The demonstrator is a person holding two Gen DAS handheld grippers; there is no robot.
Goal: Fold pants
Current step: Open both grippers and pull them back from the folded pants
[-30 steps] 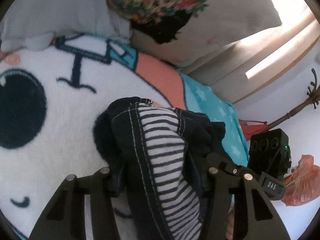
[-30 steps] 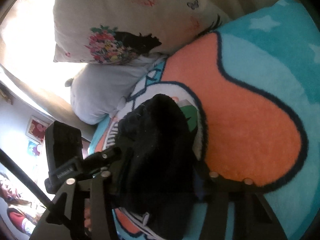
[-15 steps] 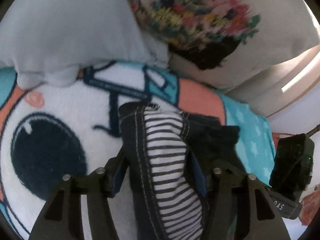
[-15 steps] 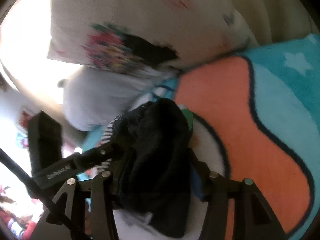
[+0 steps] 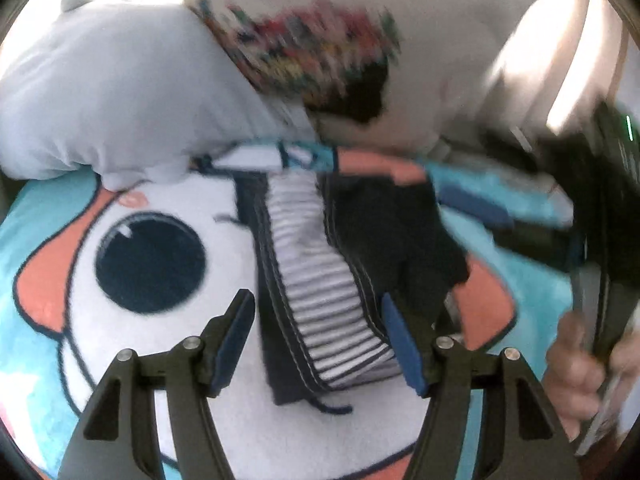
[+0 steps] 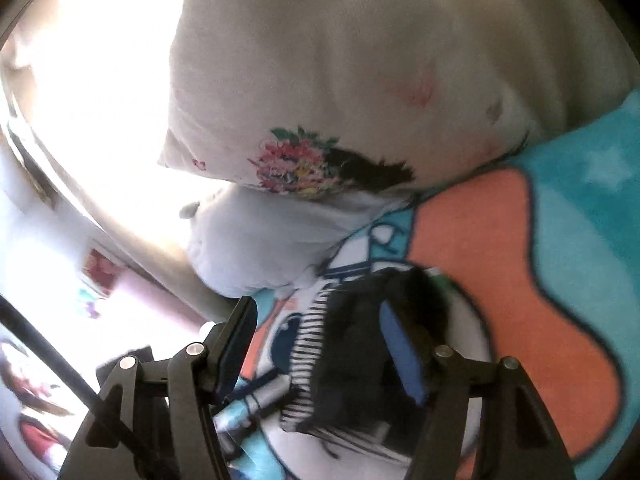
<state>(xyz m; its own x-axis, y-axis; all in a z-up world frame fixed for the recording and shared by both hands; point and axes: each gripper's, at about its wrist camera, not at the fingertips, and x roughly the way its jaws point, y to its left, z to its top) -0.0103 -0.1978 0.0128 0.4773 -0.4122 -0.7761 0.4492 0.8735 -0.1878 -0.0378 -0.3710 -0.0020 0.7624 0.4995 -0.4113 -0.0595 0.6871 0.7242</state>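
Pants (image 5: 320, 280) lie lengthwise ahead between the just-opened left claw (image 5: 318, 338) pads, untouched; right claw (image 6: 320, 344) likewise wide

Looked like a home bedroom, prob. a kid's: cartoon fleece blanket (image 5: 168, 360) spread under the tool, floral-print pillow (image 6: 360, 80) & pale plush cushion (image 5: 120, 100) stacked ahead of it, colourful pics on wall (image 6: 100, 268) off to left.

Left gripper (image 5: 318, 336) jaws just opened, pads now clear of the folded pants (image 5: 320, 280), right gripper (image 6: 320, 344) jaws likewise widened and released, pants now lying free on the cartoon blanket (image 5: 160, 360), both cameras drawn back.
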